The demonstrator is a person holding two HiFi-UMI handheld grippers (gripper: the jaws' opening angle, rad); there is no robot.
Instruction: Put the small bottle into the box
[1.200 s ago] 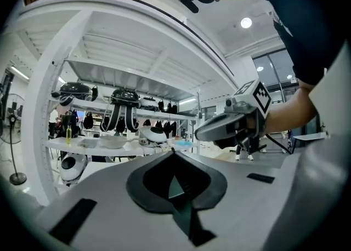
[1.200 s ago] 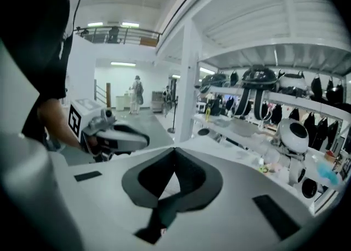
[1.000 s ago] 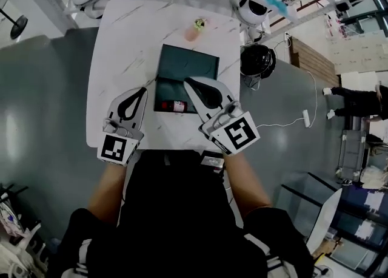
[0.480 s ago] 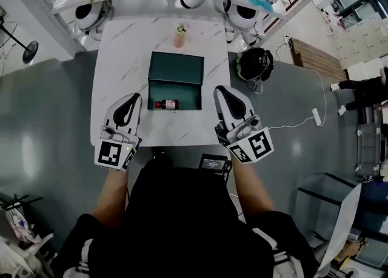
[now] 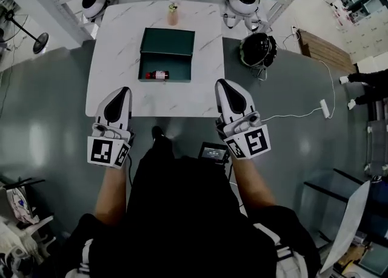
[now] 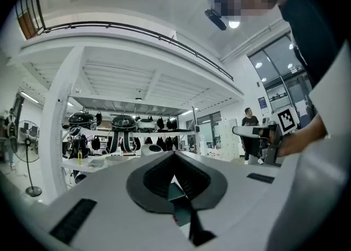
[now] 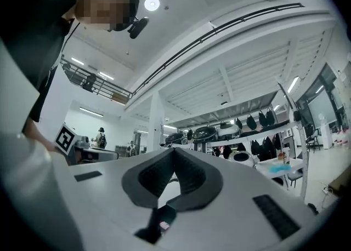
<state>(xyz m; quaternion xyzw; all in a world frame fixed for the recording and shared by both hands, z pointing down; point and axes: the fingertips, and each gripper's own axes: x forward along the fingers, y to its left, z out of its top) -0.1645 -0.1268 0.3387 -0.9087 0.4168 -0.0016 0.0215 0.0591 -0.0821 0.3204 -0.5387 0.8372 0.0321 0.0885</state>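
A small bottle [image 5: 156, 75] with a red label lies on its side inside an open dark green box [image 5: 176, 66], close to the box's near wall, on a white marble-patterned bench [image 5: 115, 46] in a bright workshop. The box's lid stands open on the far side, and a pale pink container [image 5: 173, 14] stands alone near the bench's far edge. A person in black stands at the near side of the bench, holding the left hand-held gripper [image 5: 119, 91] and the right hand-held gripper [image 5: 223, 82] over the bench's near edge, one at each side and both well apart from the box. Each gripper's jaws are pressed together with nothing between them, as the two gripper views confirm. A glossy grey floor [image 5: 48, 125] surrounds the bench. To the right of the bench sits a black helmet [image 5: 257, 49], and a white cable [image 5: 297, 113] trails across the floor towards a small white adapter. A pedestal fan [image 5: 37, 41] stands off the bench's far left corner. Seen from the left gripper view, white shelving [image 6: 123, 135] beyond the bench carries rows of dark helmets beneath a mezzanine with a railing, round ceiling lights glow overhead, and another person [image 6: 249, 135] stands in the distance by tall windows.
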